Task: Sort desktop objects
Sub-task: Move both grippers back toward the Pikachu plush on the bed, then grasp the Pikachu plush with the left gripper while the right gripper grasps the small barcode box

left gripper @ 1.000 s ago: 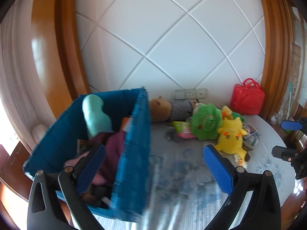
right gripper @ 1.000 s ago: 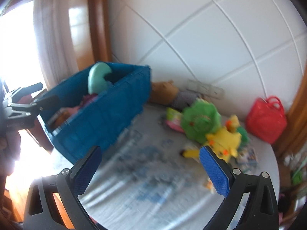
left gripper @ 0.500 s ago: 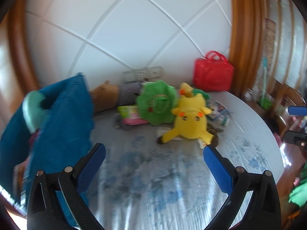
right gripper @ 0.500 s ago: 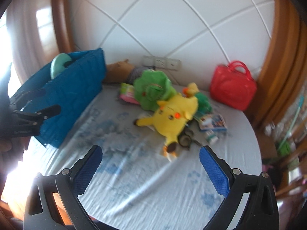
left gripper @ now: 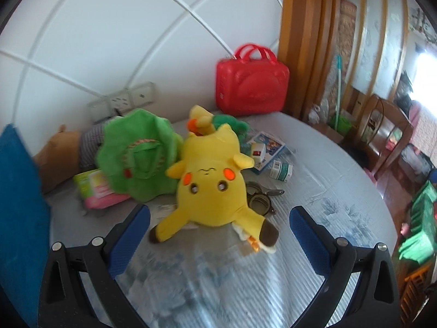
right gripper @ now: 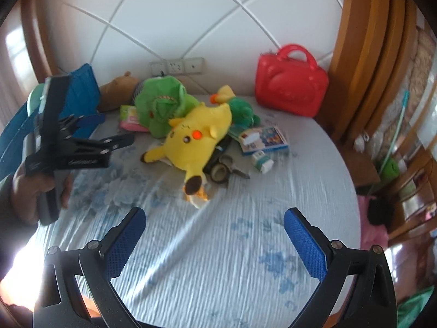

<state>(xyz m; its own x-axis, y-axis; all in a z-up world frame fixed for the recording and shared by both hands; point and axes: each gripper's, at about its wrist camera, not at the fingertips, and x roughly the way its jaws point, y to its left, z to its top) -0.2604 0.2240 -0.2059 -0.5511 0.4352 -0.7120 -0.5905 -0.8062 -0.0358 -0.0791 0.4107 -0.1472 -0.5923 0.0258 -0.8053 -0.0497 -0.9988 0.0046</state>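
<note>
The yellow plush toy (left gripper: 210,188) lies on its back on the cloth-covered table (right gripper: 218,246), just ahead of the left gripper (left gripper: 220,231), whose blue-padded jaws stand wide and empty with the toy's lower end between their tips. The right gripper (right gripper: 214,236) hangs farther back over bare cloth, also spread wide and empty, well apart from the toy. A green plush (left gripper: 139,158) leans against the toy's side. Beyond it a roll of tape (right gripper: 220,172), a small bottle (left gripper: 281,170) and a printed box (right gripper: 263,139) lie partly hidden. The blue bin (left gripper: 19,191) is cut off at the left edge. A red case (right gripper: 291,84) stands against the wall.
</note>
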